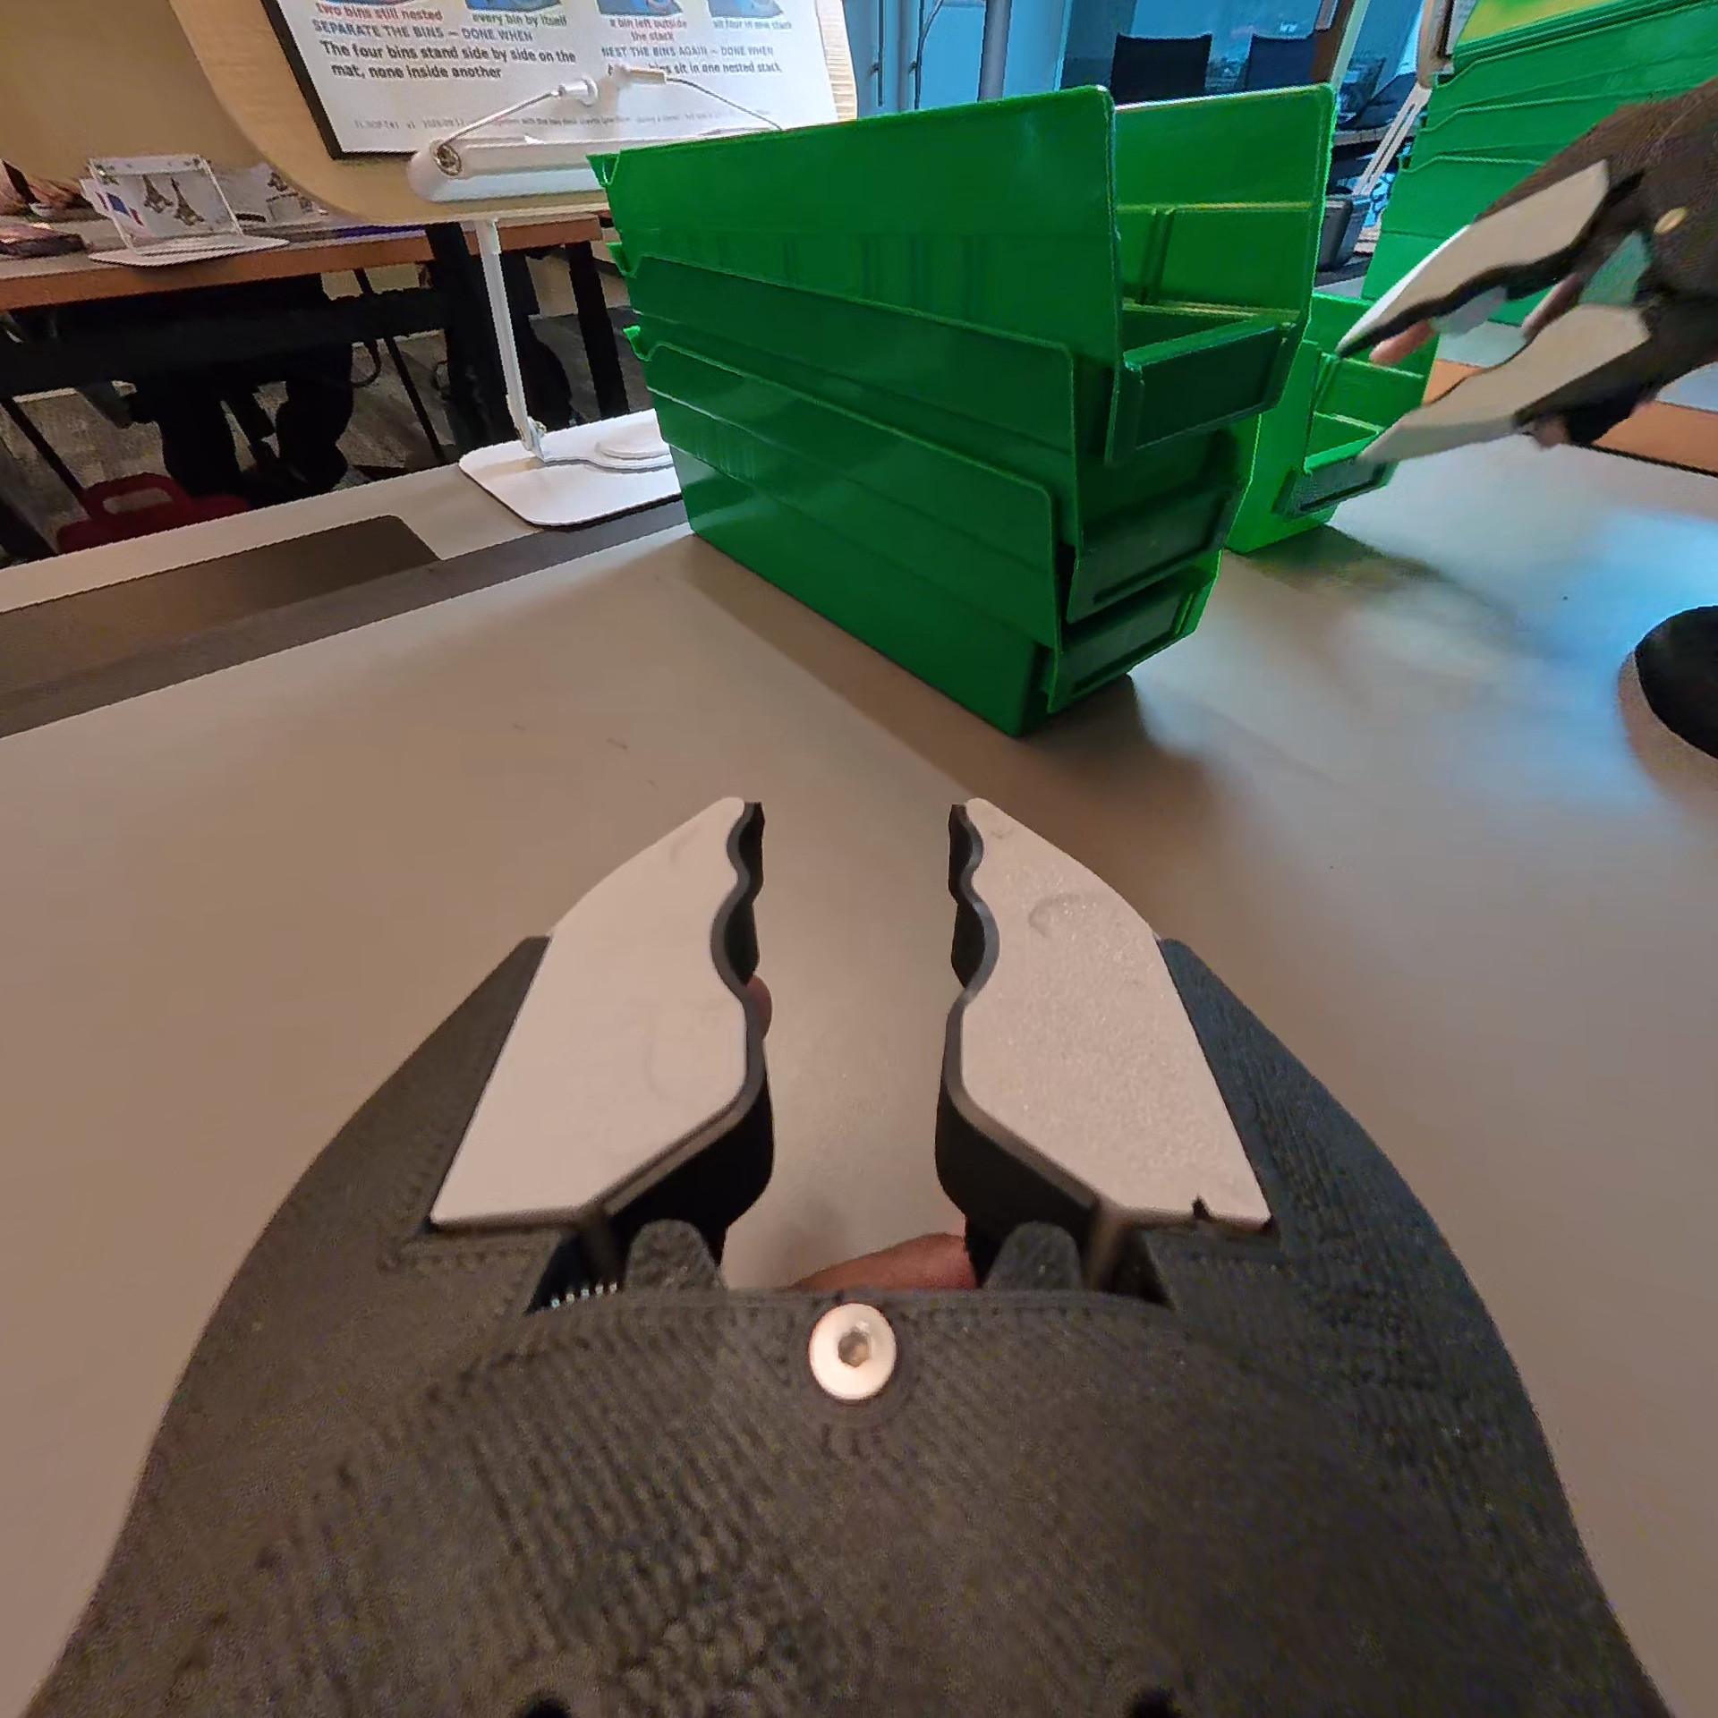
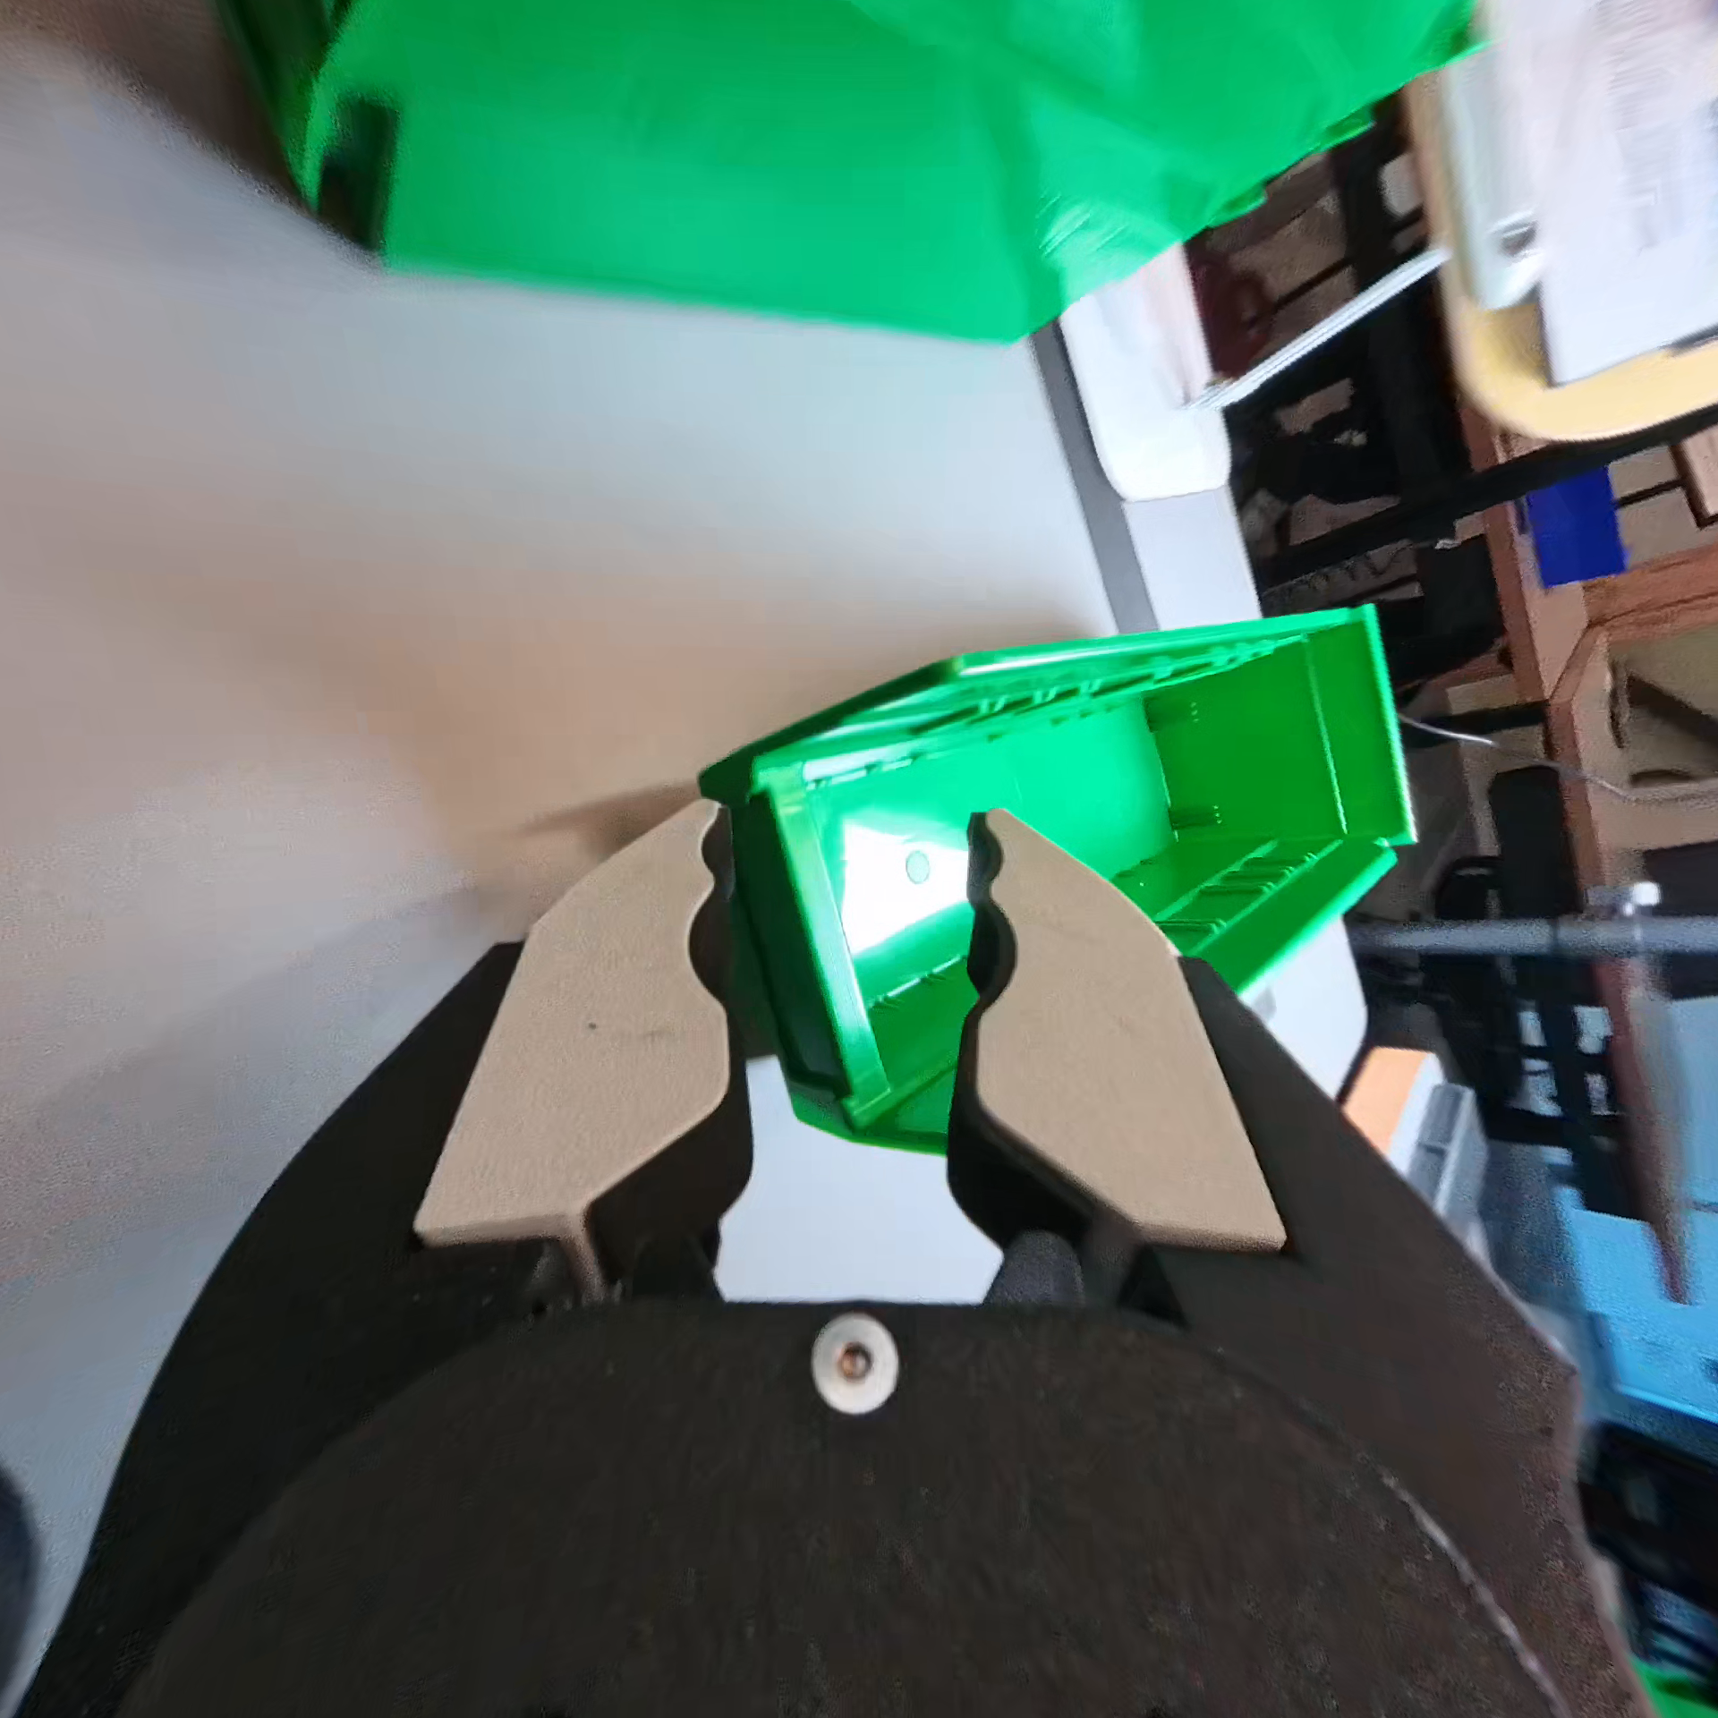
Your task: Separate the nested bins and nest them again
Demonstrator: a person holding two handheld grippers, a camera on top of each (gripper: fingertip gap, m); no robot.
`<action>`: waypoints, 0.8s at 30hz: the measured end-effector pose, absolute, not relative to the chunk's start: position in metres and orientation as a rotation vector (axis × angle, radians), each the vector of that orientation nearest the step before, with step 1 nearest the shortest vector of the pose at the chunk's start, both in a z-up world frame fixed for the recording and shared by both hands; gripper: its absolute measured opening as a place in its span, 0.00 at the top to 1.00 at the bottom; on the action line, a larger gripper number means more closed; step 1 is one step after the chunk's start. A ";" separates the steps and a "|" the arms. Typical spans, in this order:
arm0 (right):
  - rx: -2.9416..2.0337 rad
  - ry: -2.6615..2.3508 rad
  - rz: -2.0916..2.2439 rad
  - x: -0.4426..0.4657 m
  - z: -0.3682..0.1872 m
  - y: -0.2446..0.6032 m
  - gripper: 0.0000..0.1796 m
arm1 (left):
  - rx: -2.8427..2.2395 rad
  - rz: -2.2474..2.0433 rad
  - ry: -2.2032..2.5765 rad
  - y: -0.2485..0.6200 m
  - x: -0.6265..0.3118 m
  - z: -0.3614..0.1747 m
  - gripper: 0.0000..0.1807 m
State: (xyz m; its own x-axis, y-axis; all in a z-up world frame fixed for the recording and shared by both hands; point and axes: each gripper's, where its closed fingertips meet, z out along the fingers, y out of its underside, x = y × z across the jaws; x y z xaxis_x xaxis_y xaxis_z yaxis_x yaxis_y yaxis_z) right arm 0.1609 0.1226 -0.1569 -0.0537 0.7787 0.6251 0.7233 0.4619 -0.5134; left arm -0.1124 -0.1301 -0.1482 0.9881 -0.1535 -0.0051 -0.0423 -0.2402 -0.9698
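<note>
A stack of three nested green bins (image 1: 883,418) stands on the grey table (image 1: 372,837); the top bin sits tilted in it. The stack shows as a blurred green mass in the right wrist view (image 2: 744,139). A separate green bin (image 1: 1301,502) stands behind the stack to the right. My right gripper (image 2: 851,827) is open and straddles this bin's (image 2: 1209,790) front wall, one finger outside and one inside. It also shows in the left wrist view (image 1: 1357,400). My left gripper (image 1: 855,818) is open and empty, low over the table in front of the stack.
A white lamp stand (image 1: 558,483) stands behind the stack at the left. A black round base (image 1: 1683,669) sits at the right edge. More green bins (image 1: 1534,139) are at the back right. An instruction poster (image 1: 558,56) leans behind. One gripper's finger ends stand about 40 cm off the other's.
</note>
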 end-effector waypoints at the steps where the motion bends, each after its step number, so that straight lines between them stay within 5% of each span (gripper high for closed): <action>1: -1.295 -1.732 0.144 0.162 -0.145 0.117 0.73 | -1.814 -0.103 0.145 -0.130 -0.112 -0.148 0.79; 8: -1.374 -1.348 0.512 0.195 -0.098 0.076 0.74 | -1.792 -0.053 0.185 -0.126 -0.110 -0.140 0.80; 24: -1.438 -1.050 0.831 0.216 -0.132 0.013 0.74 | -1.882 0.110 0.951 -0.033 0.020 -0.057 0.74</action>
